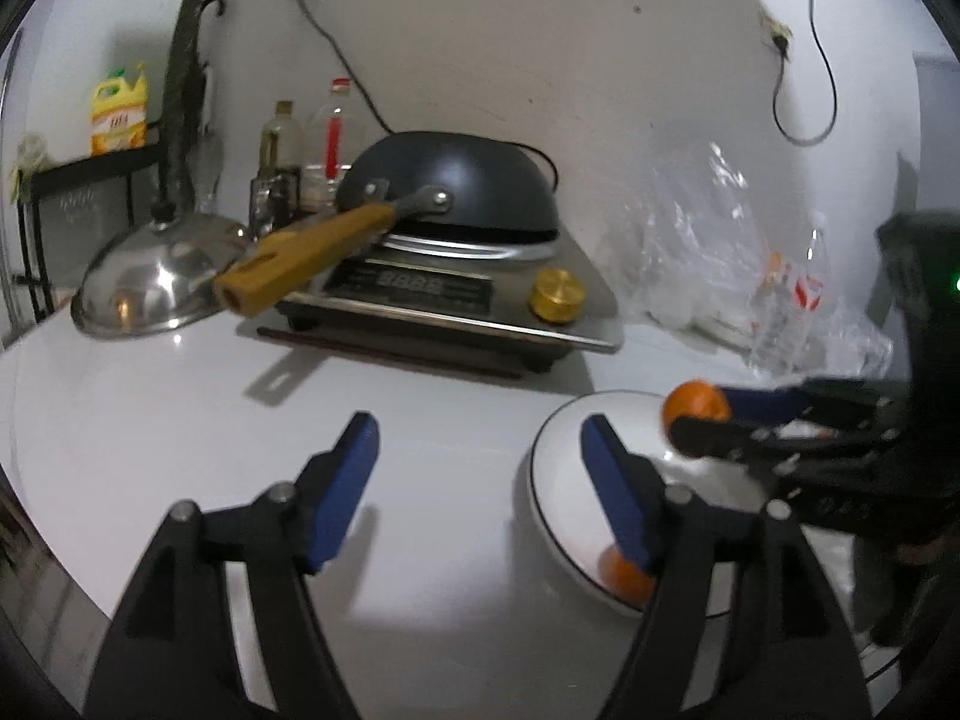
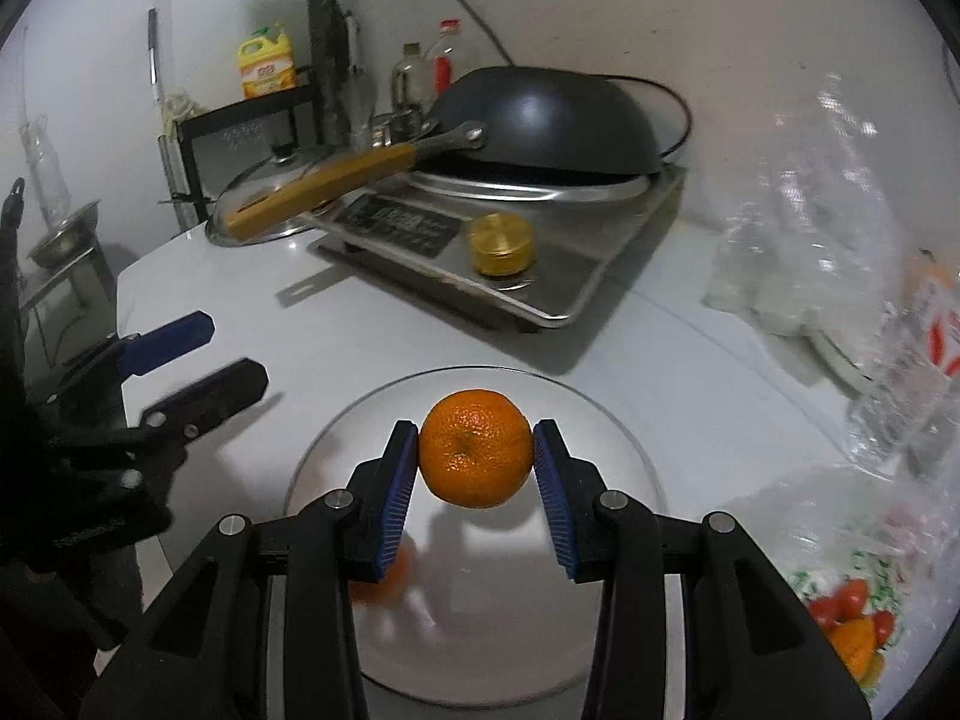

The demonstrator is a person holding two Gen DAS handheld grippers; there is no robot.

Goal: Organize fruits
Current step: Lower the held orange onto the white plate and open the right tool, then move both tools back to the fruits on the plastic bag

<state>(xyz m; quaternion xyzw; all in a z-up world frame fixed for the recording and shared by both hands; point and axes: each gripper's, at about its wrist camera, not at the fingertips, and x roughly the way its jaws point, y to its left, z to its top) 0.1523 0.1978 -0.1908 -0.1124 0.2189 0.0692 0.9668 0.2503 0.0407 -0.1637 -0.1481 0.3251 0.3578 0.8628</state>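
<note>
Orange (image 2: 475, 449) clamped between the blue pads (image 2: 401, 495) of my right gripper (image 2: 474, 462), held in the air directly above the plate (image 2: 630, 450); its stem scar faces my camera. It hangs over the plate's middle, clear of the surface, so I judge that the coming move is a straight lowering with no sideways shift needed. A second orange (image 2: 384, 579) lies on the plate, below and to the left of the held one, partly hidden behind my left finger; a descent slightly away from it should avoid a knock. My left gripper (image 1: 480, 486) stands with its jaws wide apart and empty, over the counter (image 1: 180, 420) just left of the plate, its right finger overlapping the plate's rim. Right hand is thus the working one. Further out: bagged fruit (image 2: 852, 630) at lower right, wok (image 2: 540, 120) on the stove (image 2: 570, 276) behind.
</note>
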